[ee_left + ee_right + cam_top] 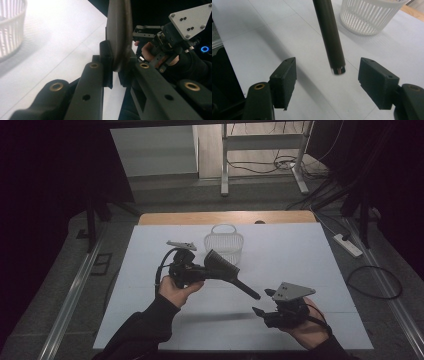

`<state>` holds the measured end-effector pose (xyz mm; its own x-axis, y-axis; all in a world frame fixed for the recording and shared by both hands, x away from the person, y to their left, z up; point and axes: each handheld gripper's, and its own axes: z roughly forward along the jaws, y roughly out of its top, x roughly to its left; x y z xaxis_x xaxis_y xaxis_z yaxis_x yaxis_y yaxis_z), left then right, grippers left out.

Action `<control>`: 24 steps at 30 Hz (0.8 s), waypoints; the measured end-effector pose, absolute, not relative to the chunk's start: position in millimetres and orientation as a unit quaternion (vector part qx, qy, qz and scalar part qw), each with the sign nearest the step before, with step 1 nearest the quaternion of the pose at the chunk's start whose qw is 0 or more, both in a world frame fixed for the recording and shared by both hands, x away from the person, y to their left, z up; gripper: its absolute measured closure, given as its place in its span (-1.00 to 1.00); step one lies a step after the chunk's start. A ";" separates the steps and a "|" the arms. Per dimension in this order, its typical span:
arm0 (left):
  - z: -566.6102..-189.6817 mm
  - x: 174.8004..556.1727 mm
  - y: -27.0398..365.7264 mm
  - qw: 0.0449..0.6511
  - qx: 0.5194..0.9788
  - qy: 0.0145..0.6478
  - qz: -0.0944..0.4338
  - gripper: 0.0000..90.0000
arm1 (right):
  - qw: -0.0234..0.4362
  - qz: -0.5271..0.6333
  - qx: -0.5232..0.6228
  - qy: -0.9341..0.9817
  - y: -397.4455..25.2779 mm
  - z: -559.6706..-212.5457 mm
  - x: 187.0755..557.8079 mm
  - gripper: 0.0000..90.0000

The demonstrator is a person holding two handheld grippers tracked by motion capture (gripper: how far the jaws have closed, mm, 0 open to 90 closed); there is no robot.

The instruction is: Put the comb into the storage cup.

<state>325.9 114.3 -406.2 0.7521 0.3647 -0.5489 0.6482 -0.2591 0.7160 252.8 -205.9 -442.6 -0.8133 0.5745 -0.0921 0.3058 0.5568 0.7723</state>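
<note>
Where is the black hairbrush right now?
In the high view the hairbrush is off the table, clamped in the left gripper, just before the white basket, handle toward the open right gripper.

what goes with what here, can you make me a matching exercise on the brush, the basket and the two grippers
Things:
1. hairbrush
2. basket
3. left gripper
4. right gripper

States:
a. open, jaws apart near the handle tip
b. white, standing on the table's far side
c. black, held up off the table
d. shut on the brush head

Pairs: 1-c, 2-b, 3-d, 4-a
</note>
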 end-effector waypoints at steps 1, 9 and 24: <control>-405.9 326.6 115.5 0.515 0.781 0.325 -0.135 0.85 | 0.169 0.395 0.256 0.866 -206.8 -442.5 252.7 -0.32; -404.7 333.8 125.3 0.509 0.783 0.335 -0.122 0.85 | 0.157 0.398 0.265 0.864 -213.6 -440.9 250.8 -0.37; -398.1 344.3 135.5 0.504 0.784 0.348 -0.097 0.85 | 0.144 0.387 0.294 0.862 -230.8 -439.7 250.6 -0.60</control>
<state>344.3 135.5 -398.1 0.7385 0.4486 -0.5034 0.6442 -0.2488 0.7233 250.6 -230.8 -439.7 -0.7857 0.6182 -0.0215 0.3952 0.5284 0.7514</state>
